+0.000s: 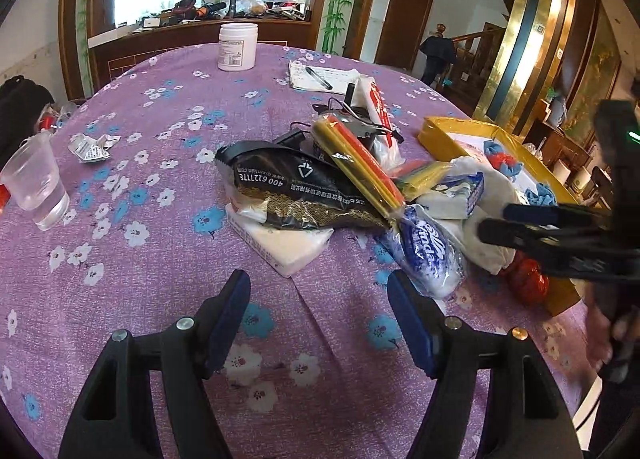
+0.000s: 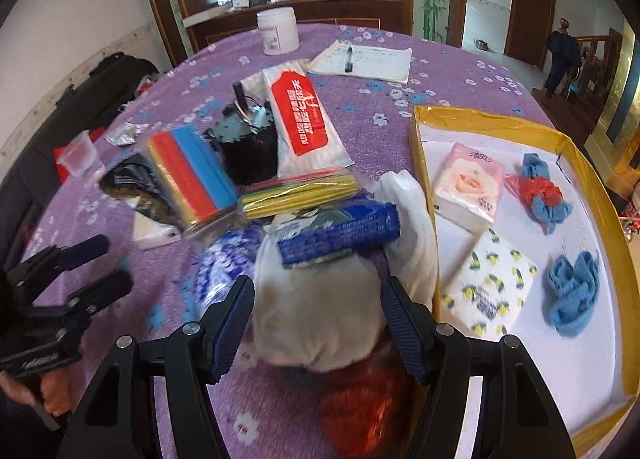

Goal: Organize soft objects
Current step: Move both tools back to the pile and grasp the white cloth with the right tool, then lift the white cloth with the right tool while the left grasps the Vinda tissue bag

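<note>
A pile of soft packs lies on the purple floral tablecloth [image 1: 168, 107]: a black pouch [image 1: 296, 191], a white tissue pack [image 1: 292, 247], a blue-print bag [image 1: 428, 255], a white cloth [image 2: 320, 319] and a blue pack [image 2: 340, 239] on it. My right gripper [image 2: 318, 323] is open with its jaws on either side of the white cloth; it also shows in the left wrist view [image 1: 496, 223]. My left gripper [image 1: 318, 319] is open and empty above the cloth, short of the pile. The yellow-rimmed tray [image 2: 476, 115] holds tissue packs [image 2: 468, 183] and blue rags [image 2: 572, 295].
A plastic cup of water [image 1: 36, 187] stands at the left. A white jar [image 1: 237, 46] and a notepad with a pen [image 1: 320, 77] sit at the far side. A red crinkly bag [image 2: 360, 407] lies under my right gripper. A black motor part [image 2: 248, 147] sits in the pile.
</note>
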`<act>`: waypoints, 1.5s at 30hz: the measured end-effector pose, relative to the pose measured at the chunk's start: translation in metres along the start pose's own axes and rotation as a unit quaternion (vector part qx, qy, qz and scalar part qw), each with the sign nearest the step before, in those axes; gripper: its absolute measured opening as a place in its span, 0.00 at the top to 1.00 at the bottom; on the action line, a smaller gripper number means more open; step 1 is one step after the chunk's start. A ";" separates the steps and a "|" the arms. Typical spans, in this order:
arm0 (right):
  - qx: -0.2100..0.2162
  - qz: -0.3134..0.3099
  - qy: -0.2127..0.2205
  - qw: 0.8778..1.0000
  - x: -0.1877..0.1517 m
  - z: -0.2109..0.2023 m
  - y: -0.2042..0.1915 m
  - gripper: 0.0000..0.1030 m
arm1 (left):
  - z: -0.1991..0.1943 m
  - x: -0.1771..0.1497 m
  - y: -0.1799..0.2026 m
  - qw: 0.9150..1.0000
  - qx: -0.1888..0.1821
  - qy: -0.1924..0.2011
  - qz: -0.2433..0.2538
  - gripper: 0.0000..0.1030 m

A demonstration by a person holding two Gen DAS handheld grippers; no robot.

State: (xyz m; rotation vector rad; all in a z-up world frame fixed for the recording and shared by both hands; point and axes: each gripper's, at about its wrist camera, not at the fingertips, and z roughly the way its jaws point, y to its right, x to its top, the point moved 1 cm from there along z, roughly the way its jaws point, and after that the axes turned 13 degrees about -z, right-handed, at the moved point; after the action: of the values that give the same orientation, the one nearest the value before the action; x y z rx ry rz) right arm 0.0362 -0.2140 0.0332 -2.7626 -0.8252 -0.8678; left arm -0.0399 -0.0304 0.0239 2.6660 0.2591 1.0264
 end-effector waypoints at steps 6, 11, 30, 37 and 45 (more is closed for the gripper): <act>-0.001 -0.011 -0.032 0.999 0.001 0.023 -0.005 0.76 | -0.001 -0.001 -0.002 1.000 -0.019 -0.003 -0.002 0.32; 0.053 -0.059 -0.021 0.997 -0.013 0.007 -0.037 0.89 | 0.002 0.000 -0.002 0.999 -0.029 -0.013 -0.002 0.32; 0.141 -0.071 0.024 0.987 -0.092 -0.042 -0.036 0.89 | 0.030 -0.010 0.071 0.991 -0.002 -0.065 0.114 0.49; 0.131 -0.072 0.029 0.988 -0.093 -0.039 -0.038 0.89 | 0.052 -0.008 0.075 0.990 0.006 -0.093 0.109 0.51; 0.116 -0.075 0.029 0.990 -0.093 -0.040 -0.043 0.89 | 0.054 -0.009 0.074 0.990 0.003 -0.090 0.104 0.50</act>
State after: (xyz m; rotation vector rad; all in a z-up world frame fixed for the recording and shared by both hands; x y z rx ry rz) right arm -0.0703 -0.2325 0.0124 -2.4887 -1.0608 -0.8141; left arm -0.0051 -0.1125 0.0032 2.8142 -0.0536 0.8322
